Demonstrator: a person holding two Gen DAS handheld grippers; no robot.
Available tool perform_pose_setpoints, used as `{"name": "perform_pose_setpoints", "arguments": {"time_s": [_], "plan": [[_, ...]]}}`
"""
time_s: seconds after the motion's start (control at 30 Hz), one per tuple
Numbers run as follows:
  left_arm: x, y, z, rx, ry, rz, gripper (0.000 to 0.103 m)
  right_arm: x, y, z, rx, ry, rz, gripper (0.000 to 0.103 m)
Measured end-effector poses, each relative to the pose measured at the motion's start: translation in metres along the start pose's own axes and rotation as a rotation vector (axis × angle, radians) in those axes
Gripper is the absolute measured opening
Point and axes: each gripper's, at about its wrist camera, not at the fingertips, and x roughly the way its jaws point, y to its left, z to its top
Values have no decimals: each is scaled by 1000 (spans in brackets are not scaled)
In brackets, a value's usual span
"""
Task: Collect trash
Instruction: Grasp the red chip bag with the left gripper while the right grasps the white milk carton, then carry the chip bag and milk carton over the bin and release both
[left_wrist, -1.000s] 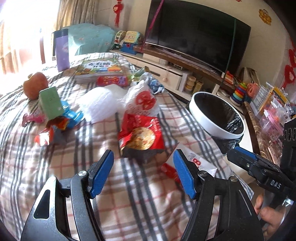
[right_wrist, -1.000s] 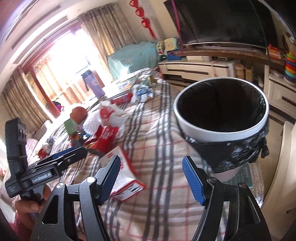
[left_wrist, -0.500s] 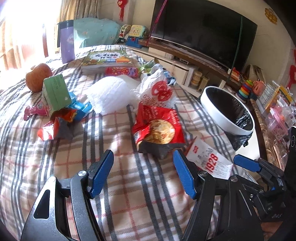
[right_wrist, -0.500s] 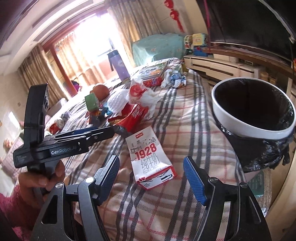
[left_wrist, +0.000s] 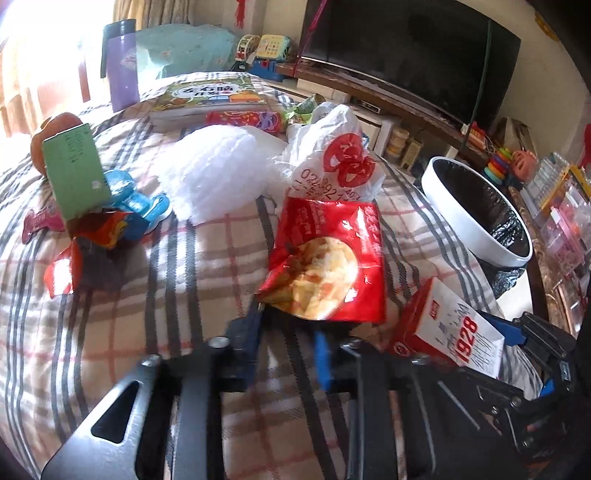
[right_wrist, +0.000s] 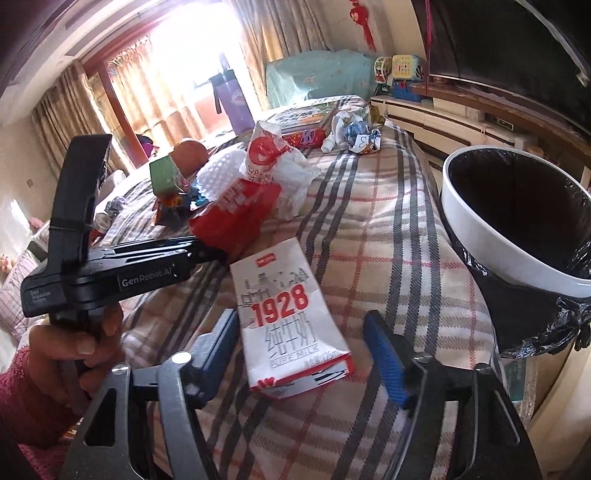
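A red snack bag (left_wrist: 328, 258) lies crumpled on the plaid cloth (left_wrist: 155, 295). My left gripper (left_wrist: 284, 339) sits at the bag's near edge. Its jaws are closing, the bag's lower edge is at the fingertips, and cloth still shows between the pads. In the right wrist view the left gripper (right_wrist: 210, 254) touches the red snack bag (right_wrist: 236, 210). A white and red milk carton (right_wrist: 291, 317) lies flat between the fingers of my right gripper (right_wrist: 303, 343). Those jaws are closing too, and a gap remains on the carton's right side. The milk carton (left_wrist: 454, 332) also shows in the left wrist view.
A white bin with a black liner (left_wrist: 443, 199) stands past the table's right edge. A white plastic bag (left_wrist: 332, 155), bubble wrap (left_wrist: 218, 173), a green carton (left_wrist: 74, 173), wrappers (left_wrist: 136, 203), a book (left_wrist: 207, 96) and a purple bottle (left_wrist: 122, 70) lie farther back.
Both grippers came forward and down. The left jaws narrowed a lot at the red bag's edge. The right view swung from the bin to the milk carton, and its jaws narrowed a little.
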Motion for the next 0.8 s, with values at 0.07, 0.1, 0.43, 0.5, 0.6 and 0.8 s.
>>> {"name": "perform_pose_setpoints", "arguments": {"time_s": [0.07, 0.1, 0.43, 0.5, 0.6, 0.8], "plan": [[-1, 0, -1, 1, 2, -14, 5, -3, 2, 0, -9, -9, -4, 58], [-2, 0, -1, -1, 0, -21, 3, -4, 2, 0, -16, -14, -17, 58], [-21, -15, 0, 9, -34, -65, 1, -34, -15, 2, 45, -96, -74, 57], [-26, -22, 2, 20, -44, -75, 1, -41, -22, 3, 66, -114, -81, 57], [-31, -30, 4, 35, -52, -90, 1, -47, -28, 5, 91, -130, -86, 56], [-34, -44, 8, 51, -53, -110, 1, -56, -38, 3, 124, -152, -91, 56]]}}
